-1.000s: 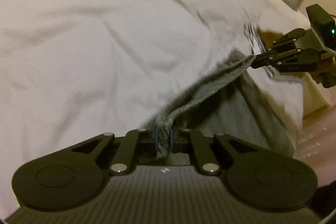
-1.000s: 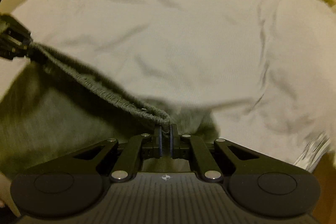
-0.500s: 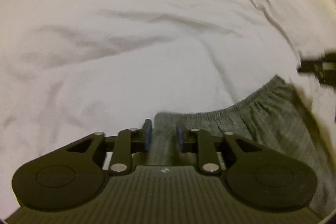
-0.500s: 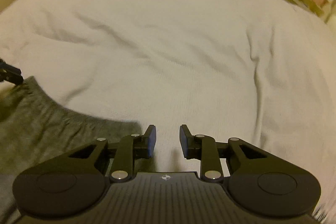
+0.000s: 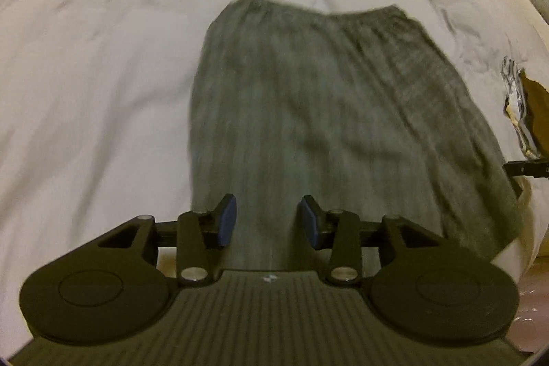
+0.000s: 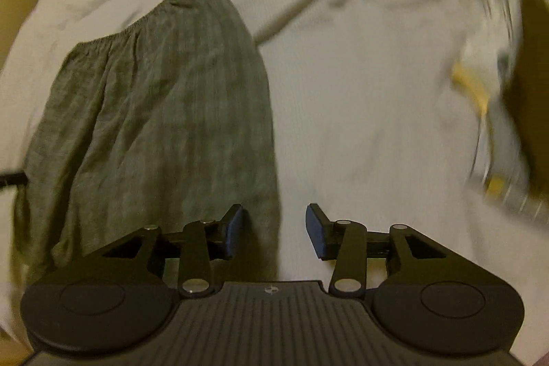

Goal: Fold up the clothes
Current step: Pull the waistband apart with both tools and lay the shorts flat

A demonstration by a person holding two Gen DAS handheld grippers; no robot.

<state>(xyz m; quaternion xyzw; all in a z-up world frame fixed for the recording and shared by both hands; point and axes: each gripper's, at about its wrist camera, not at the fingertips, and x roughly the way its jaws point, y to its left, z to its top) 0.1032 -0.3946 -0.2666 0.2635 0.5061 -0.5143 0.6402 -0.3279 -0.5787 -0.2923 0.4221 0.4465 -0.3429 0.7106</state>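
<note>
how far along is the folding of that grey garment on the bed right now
Done: the grey-green ribbed garment lies spread flat on the white bedsheet, its gathered waistband at the far end. In hand: nothing; the left gripper and the right gripper hover at the garment's near end, jaws open and empty. Left: no crease or doubled-over layer shows, so the folds remain.

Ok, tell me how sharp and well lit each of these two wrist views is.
Left wrist view: dim, warm light; the grey garment is smeared by motion blur, the open left gripper stays crisp, and fisheye bending curves the white bedsheet. Right wrist view: the garment's gathered waistband reads fairly clearly, but the right edge streaks badly; the open right gripper is sharp.
</note>
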